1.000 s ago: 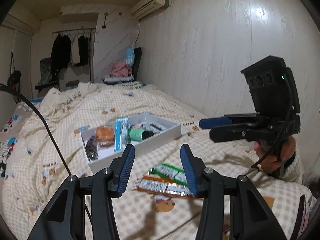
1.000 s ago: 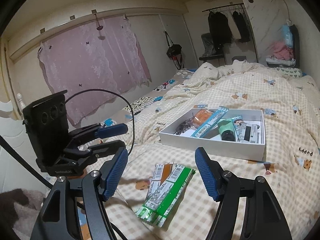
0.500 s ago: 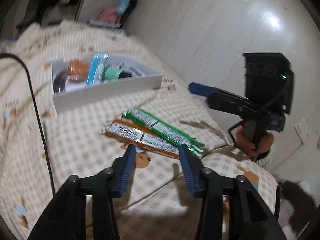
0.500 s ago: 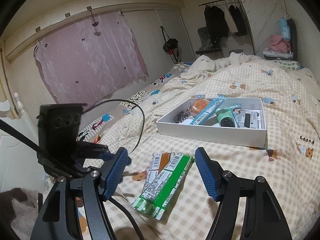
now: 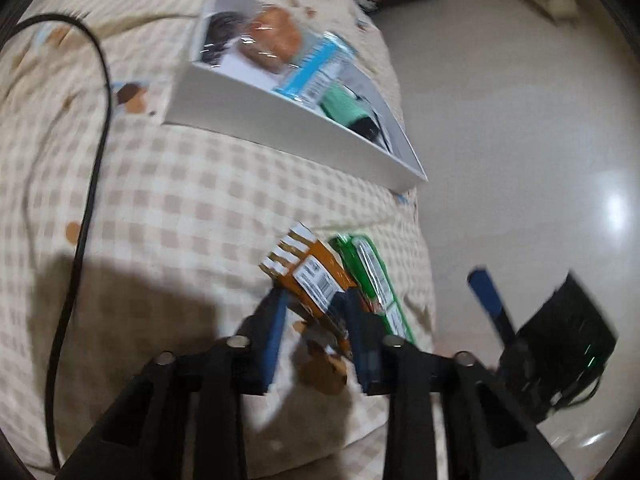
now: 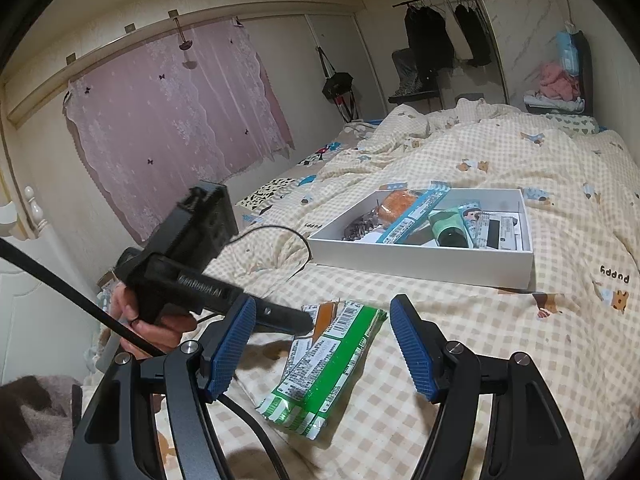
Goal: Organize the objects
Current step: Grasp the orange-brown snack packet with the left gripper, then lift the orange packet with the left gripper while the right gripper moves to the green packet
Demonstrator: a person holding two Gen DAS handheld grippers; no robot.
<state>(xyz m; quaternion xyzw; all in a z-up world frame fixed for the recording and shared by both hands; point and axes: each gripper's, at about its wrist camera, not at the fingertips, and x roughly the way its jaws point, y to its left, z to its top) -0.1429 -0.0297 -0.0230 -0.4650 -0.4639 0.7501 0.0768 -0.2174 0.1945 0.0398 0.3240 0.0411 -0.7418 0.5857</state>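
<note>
L gripper (image 5: pixel 314 304) is clamping the orange snack pack (image 5: pixel 310 276) lying on the bed's checked quilt (image 5: pixel 180 208), near the quilt's front edge, touching the green pack (image 6: pixel 332 356). R gripper (image 6: pixel 322 344) is hovering over the green pack w/ jaws apart, gripping nothing. White box (image 6: pixel 424 262) is sitting farther back toward mid-bed.

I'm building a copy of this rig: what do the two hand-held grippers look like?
Both are black plastic frames with silver pivot screws and ribbed blue finger pads. The left hand-held gripper has a boxy camera housing, white lettering on its body and a black cable. No sleeve shows.
</note>
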